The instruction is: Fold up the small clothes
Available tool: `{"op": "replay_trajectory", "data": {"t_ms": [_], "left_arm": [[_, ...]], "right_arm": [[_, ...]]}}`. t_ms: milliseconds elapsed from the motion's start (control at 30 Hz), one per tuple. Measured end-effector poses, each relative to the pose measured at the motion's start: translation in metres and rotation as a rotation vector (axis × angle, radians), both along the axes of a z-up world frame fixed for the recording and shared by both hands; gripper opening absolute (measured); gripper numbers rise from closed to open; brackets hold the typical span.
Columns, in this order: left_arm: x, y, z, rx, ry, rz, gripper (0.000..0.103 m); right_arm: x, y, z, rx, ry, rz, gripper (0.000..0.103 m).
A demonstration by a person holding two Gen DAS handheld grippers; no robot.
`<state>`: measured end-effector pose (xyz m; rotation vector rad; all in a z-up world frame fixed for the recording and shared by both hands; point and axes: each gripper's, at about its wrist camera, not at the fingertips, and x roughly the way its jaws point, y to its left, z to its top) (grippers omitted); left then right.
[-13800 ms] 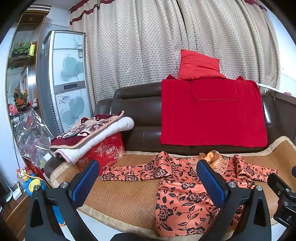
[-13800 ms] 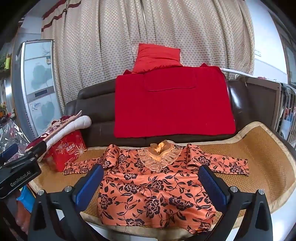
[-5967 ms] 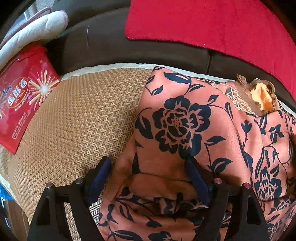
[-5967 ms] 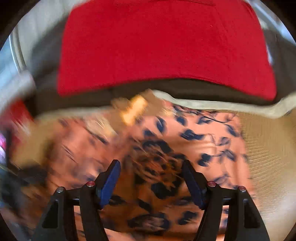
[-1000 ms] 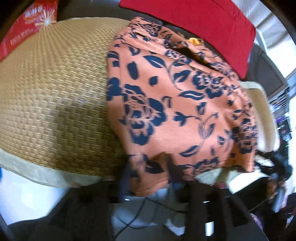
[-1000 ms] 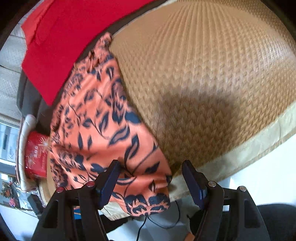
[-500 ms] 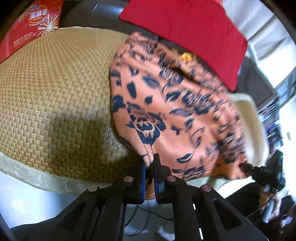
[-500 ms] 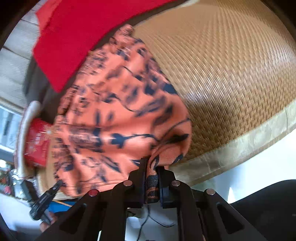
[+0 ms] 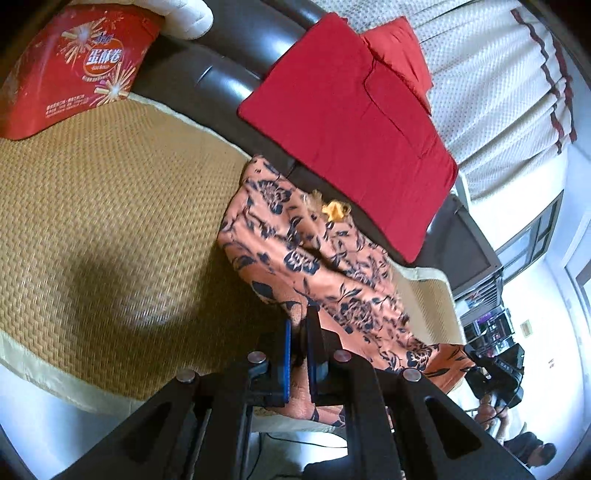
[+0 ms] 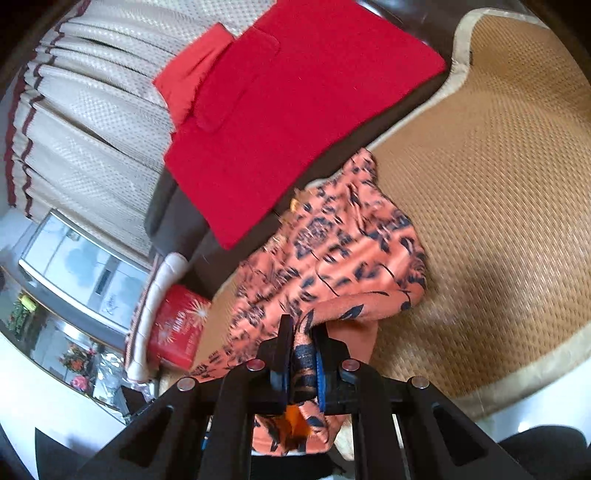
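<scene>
An orange dress with dark blue flowers lies on the woven mat, sleeves folded in, its collar toward the sofa back. My left gripper is shut on the dress's lower left hem corner and holds it raised off the mat. My right gripper is shut on the lower right hem corner of the dress and holds it raised too. The right gripper also shows at the far right of the left wrist view.
A red blanket and a red cushion hang over the dark sofa back. A red box and folded bedding stand at the mat's left end. The mat's pale front border runs near the grippers.
Both grippers have closed on the hem corners and lifted them up and toward the collar; the lower part of the dress now rises off the mat.
</scene>
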<state>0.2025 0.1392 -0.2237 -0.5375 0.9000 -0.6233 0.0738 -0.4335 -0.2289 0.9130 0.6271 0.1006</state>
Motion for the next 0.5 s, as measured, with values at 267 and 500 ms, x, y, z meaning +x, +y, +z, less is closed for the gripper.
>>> {"op": "replay_trajectory", "data": {"t_ms": [267, 500], "left_arm": [[0.068, -0.013, 0.030, -0.003, -0.007, 0.002, 0.007], [0.199, -0.055, 0.034, 0.064, 0.011, 0.075, 0.008]], "right_arm": [[0.064, -0.031, 0.027, -0.001, -0.030, -0.041, 0.011], [0.168, -0.090, 0.027, -0.008, -0.038, -0.178, 0.011]]}}
